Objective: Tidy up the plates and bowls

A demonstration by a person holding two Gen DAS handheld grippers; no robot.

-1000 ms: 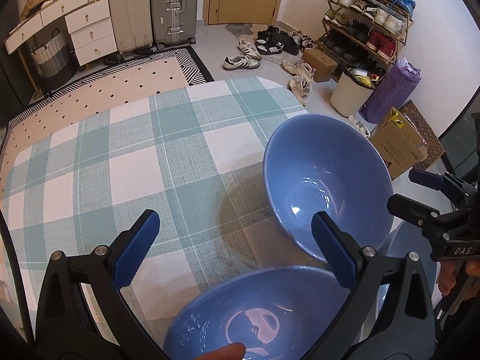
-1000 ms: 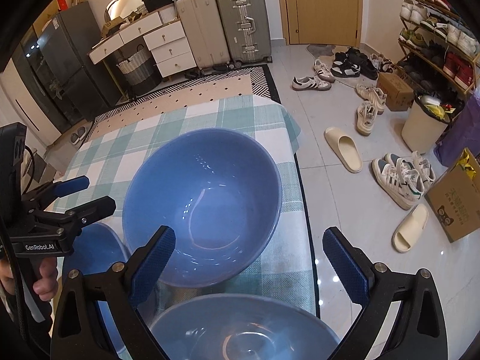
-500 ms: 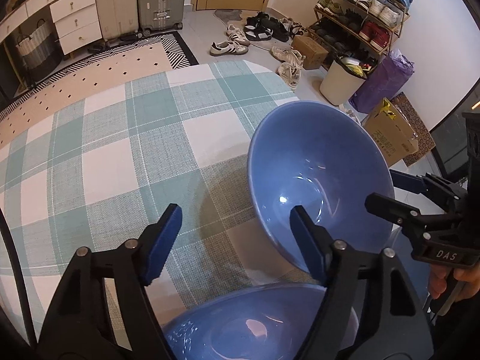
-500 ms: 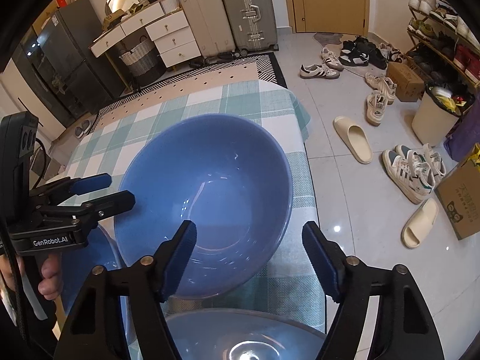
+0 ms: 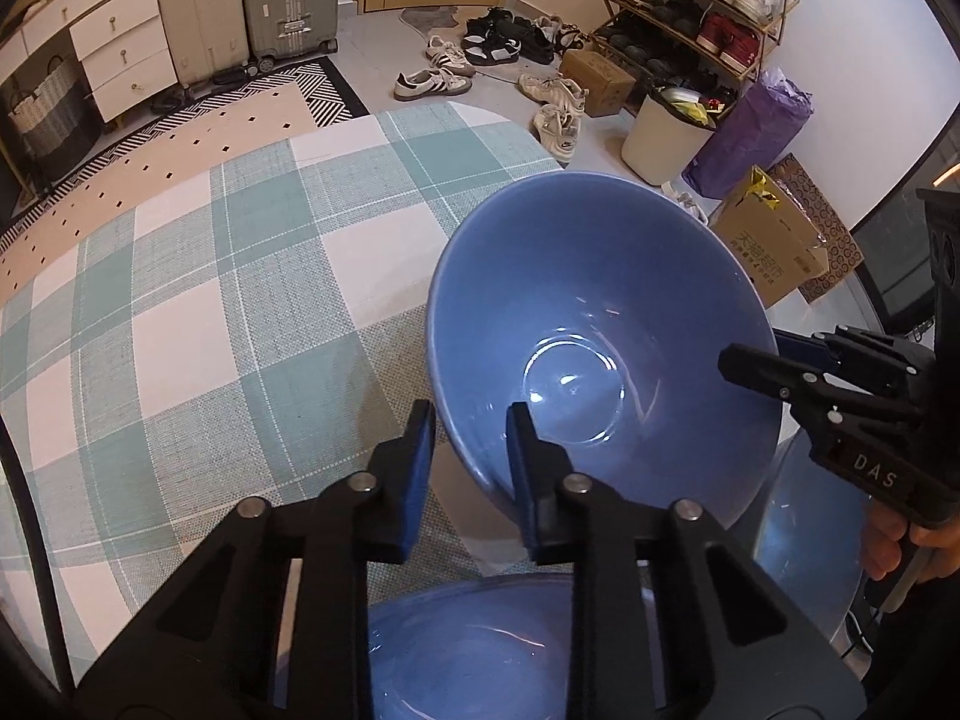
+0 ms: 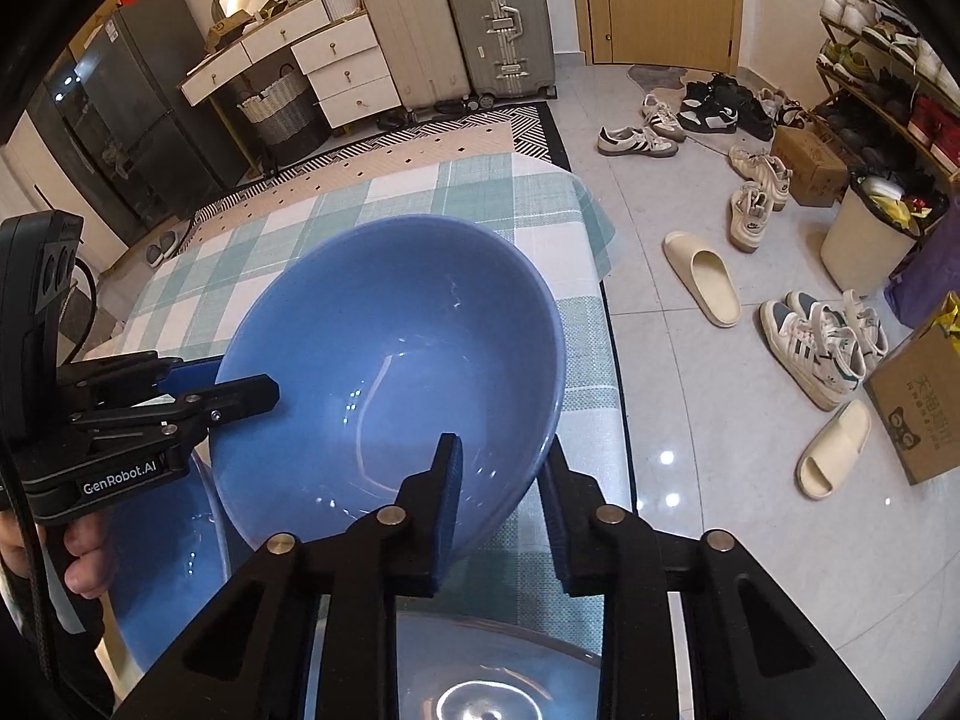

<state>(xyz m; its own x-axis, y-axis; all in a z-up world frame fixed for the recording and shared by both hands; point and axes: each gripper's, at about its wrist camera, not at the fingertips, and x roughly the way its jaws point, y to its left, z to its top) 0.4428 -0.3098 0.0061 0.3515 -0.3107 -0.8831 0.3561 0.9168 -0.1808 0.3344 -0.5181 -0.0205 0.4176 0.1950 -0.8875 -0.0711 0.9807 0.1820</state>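
Two grippers on one blue bowl, which you hold tilted above the checked tablecloth. Left wrist view: your left gripper (image 5: 465, 459) has its fingers closed on the bowl (image 5: 600, 324) at the near rim, one pad outside the wall and one inside; the right gripper (image 5: 780, 366) reaches in from the right edge and clasps the opposite rim, your hand (image 5: 906, 540) showing below it. A second blue bowl (image 5: 474, 648) sits directly under the fingers, and another blue dish (image 5: 804, 534) lies partly hidden beside the right gripper. The tablecloth (image 5: 198, 300) covers the table to the left. Right wrist view: your right gripper (image 6: 498, 498) is closing on the bowl's (image 6: 390, 372) near rim, one pad inside, one outside; the left gripper (image 6: 240, 387) pinches the rim on the left. A blue dish (image 6: 162, 558) lies below the left gripper, another dish (image 6: 474, 672) under the right fingers. Shoes and slippers (image 6: 702, 279) scatter the tiled floor.
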